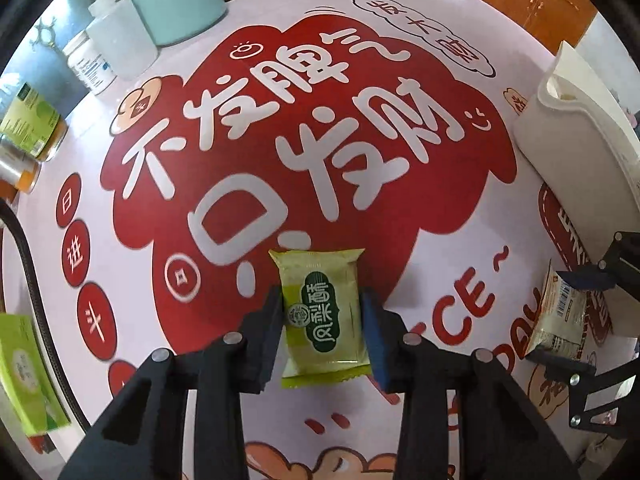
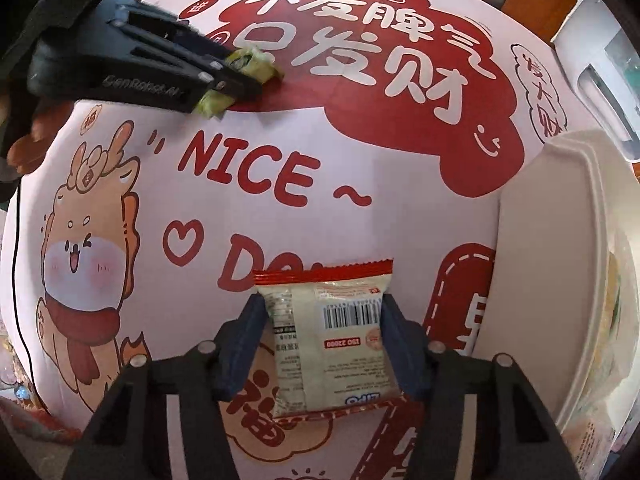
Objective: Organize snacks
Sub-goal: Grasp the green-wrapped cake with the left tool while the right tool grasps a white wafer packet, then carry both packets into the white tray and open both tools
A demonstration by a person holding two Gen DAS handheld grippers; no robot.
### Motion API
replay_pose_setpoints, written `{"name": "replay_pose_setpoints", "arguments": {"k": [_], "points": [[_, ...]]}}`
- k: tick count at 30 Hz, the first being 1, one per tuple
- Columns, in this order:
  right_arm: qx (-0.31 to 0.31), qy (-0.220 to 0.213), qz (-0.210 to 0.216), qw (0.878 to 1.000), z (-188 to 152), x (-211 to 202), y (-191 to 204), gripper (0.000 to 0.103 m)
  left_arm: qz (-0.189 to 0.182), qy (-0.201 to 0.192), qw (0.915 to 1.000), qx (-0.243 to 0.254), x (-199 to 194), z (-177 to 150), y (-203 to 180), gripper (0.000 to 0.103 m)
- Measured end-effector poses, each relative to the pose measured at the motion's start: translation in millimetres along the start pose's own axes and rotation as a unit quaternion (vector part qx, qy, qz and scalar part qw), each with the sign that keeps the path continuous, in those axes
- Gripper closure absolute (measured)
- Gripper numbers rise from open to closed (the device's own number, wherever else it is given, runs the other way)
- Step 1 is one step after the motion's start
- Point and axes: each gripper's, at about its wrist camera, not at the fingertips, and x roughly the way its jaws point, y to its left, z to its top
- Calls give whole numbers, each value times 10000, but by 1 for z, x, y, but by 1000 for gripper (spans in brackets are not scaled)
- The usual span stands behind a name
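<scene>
Between right gripper (image 2: 323, 344) fingers, cream snack (image 2: 332, 344) reads "ISO 22000", perhaps

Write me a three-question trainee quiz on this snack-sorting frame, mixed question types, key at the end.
1. True or false: the left gripper holds a green snack packet.
2. Multiple choice: the packet in the right gripper shows which side up? A) a barcode B) a cartoon deer C) a clear window
3. Fill in: the white bin stands on the ___ side of the right wrist view.

Key: 1 true; 2 A; 3 right
</scene>
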Motion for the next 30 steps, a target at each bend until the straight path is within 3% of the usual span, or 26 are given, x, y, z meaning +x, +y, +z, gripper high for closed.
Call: {"name": "replay_pose_setpoints", "arguments": {"k": [6,13,18,24,30], "points": [[87,10,112,9999,-13,-6,4,52,22,116,9998,-186,-10,-39,-12,67],[249,-14,365,9990,-57,-13,24,56,17,362,9987,-371,-35,-129,-56,68],[393,-58,445,9982,-89,-20,35,57,-299,463,9966,-609,-49,-171,-98,68],[502,-444,537,9963,-127,-53,33,57,-299,244,9954,-880,-79,-172,-133,68],[520,-1316,605,9881,-146,-131,-4,57,-22,-652,9954,-701,-153,-127,-164,68]]}}
